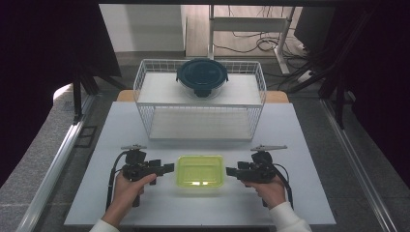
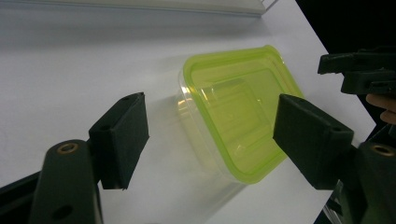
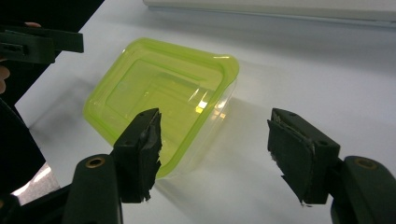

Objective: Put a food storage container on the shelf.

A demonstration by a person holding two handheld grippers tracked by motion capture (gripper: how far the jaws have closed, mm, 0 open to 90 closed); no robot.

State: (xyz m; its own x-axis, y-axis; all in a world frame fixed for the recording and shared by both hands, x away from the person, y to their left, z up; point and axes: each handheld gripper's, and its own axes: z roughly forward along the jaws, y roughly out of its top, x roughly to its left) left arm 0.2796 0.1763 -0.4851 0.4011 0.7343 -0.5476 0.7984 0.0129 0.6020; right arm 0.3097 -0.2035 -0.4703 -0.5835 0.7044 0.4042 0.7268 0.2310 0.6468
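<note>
Lime-green plastic, a lidded rectangular container [image 1: 200, 170], sits flat on the white counter [image 1: 300, 145] squarely between both grippers. Left gripper [image 1: 167, 168] points in from one short end, right gripper [image 1: 229, 170] from the other, so the box's long axis runs straight from one set of fingers to the other. In the left gripper view the fingers [image 2: 122, 135] stand apart, nothing between them, the container just ahead and off toward the right-hand finger. In the right gripper view the fingers [image 3: 140, 149] also stand apart and empty, the box ahead toward the left-hand finger. Both look about equally near; neither touches it. Beyond, a wire basket [image 1: 145, 87] carries a dark-lidded round container [image 1: 202, 75].
</note>
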